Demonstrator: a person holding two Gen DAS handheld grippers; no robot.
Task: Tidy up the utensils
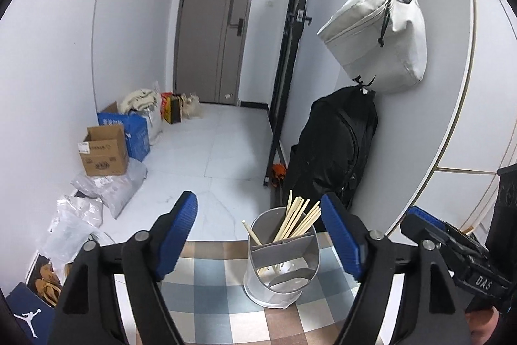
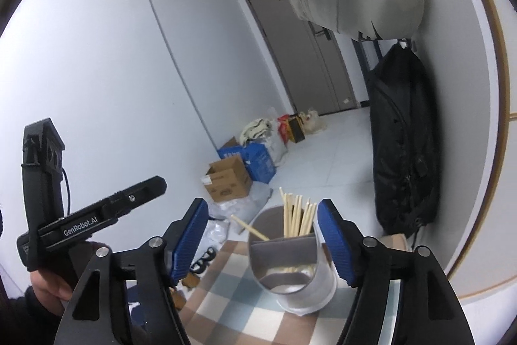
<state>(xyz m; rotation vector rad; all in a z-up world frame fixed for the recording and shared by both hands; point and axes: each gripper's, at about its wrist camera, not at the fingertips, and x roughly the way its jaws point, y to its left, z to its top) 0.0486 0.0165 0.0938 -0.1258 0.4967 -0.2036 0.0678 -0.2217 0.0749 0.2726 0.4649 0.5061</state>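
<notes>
Utensil holder [image 1: 282,261], grey, divided: standing upright on the checked bench [image 1: 206,286], carrying wooden chopsticks [image 1: 295,217] in its rear compartment, one stick leaning out leftward. Left claw [image 1: 258,235] gaping wide, empty, framing the holder. Right claw [image 2: 262,240] likewise spreading wide, gripping nothing. Writing showing: "GenRobot.AI" [image 2: 80,227] on the left tool's body; "DAS" [image 1: 483,283] on the right tool; Jordan Jumpman logo [image 1: 27,320] on a navy box.
</notes>
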